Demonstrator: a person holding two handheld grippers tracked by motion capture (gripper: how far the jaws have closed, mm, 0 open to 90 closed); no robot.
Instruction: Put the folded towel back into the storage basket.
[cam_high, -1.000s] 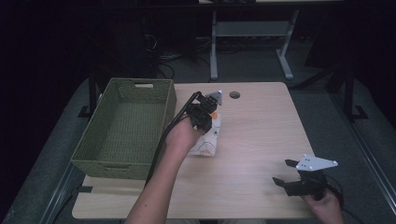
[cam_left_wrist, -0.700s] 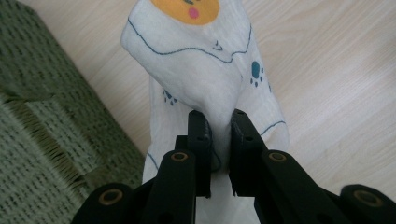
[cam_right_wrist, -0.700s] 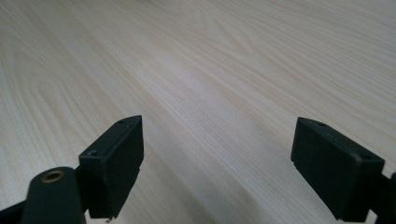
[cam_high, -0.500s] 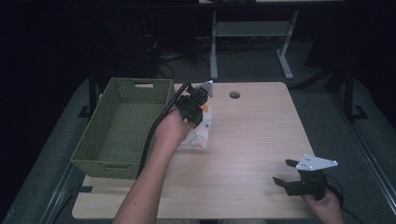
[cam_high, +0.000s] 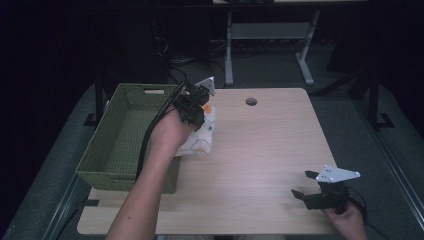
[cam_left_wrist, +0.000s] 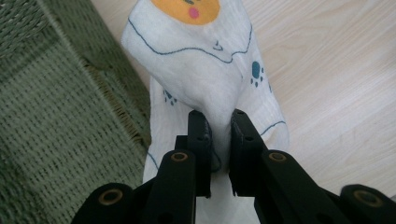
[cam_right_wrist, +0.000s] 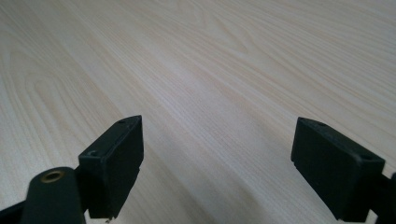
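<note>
A white cloth (cam_high: 202, 135) printed with blue paw marks and an orange face hangs lifted off the wooden table (cam_high: 260, 150), right beside the green woven basket (cam_high: 117, 145). My left gripper (cam_high: 196, 112) is shut on a pinched fold of that cloth (cam_left_wrist: 210, 79), and both pads press the fabric between them in the left gripper view (cam_left_wrist: 219, 126). The basket wall (cam_left_wrist: 56, 121) stands close on the left there. My right gripper (cam_high: 306, 184) rests low near the table's front right corner, jaws wide open over bare wood (cam_right_wrist: 217, 135).
The basket's inside looks bare, with a handle slot in its far wall. A round cable hole (cam_high: 251, 101) sits at the table's far edge. A white desk frame (cam_high: 270, 45) stands on the dark floor beyond. A cable (cam_high: 150, 135) trails from the left gripper along the forearm.
My left gripper has risen and moved left toward the basket with the cloth, which now hangs beside the basket rim. The right gripper has not moved.
</note>
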